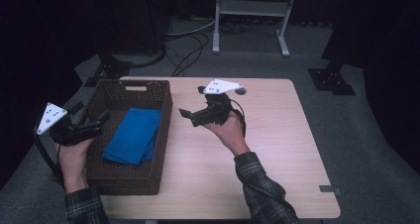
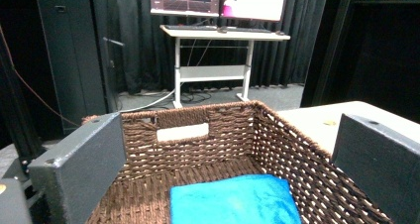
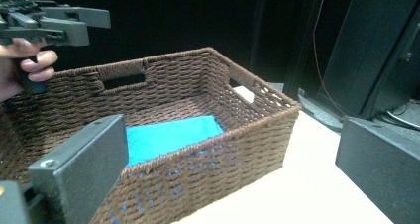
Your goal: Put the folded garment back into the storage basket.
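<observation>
Both tongs are raised off the table (image 1: 277, 144), jaws spread wide, nothing held between them. The left gripper (image 1: 99, 121) hovers over the near left rim of the basket (image 1: 163, 135); the right gripper (image 1: 185, 113) hangs just outside the basket's right wall, aimed toward it. The blue cloth (image 1: 132, 136) lies folded flat on the basket floor, ahead of and below the left gripper, and beyond the wall from the right. Judgement: open jaws pointed at the basket from either side suggest readiness to reach in, or a release just completed; the cloth's tidy lie favours neither

light wood table (image 1: 277, 149) bears a wicker basket (image 1: 163, 135) (left side)
</observation>
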The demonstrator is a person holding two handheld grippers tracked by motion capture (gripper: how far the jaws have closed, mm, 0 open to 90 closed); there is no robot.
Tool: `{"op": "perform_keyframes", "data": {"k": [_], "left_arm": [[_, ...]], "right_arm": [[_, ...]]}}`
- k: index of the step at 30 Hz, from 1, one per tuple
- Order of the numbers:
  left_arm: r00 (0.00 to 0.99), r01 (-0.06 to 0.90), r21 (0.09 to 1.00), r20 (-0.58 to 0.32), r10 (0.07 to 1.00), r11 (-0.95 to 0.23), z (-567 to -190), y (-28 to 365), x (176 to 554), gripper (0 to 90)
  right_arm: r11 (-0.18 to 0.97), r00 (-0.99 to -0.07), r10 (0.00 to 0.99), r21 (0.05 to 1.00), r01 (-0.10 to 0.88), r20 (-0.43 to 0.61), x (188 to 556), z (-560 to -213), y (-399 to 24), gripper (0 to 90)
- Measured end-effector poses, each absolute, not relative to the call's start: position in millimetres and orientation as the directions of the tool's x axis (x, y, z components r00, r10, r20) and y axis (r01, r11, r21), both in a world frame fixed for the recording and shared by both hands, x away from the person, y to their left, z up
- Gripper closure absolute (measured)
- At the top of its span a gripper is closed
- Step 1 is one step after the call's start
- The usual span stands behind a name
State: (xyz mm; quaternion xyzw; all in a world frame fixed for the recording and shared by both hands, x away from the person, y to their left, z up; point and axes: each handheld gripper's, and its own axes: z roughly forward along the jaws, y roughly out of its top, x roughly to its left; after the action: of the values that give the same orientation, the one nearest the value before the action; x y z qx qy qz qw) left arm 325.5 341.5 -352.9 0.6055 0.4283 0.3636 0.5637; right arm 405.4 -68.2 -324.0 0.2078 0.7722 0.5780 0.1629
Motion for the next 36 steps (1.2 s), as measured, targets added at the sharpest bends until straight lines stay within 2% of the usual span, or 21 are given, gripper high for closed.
{"op": "perform_keyframes", "data": {"k": [19,36], "left_arm": [[0.346,0.113,0.994,-0.034,0.938,-0.006,-353.1,338.8,325.1,0.1],[0.35,0.11,0.994,-0.031,0.936,-0.008,-353.4,335.8,325.7,0.1]], "right_arm": [[0.204,-0.814,0.58,0.973,0.11,-0.03,384.0,-316.7,-154.4,0.0],[0.173,-0.772,0.636,0.974,0.143,0.0,364.8,-335.0,-215.7,0.0]]}}
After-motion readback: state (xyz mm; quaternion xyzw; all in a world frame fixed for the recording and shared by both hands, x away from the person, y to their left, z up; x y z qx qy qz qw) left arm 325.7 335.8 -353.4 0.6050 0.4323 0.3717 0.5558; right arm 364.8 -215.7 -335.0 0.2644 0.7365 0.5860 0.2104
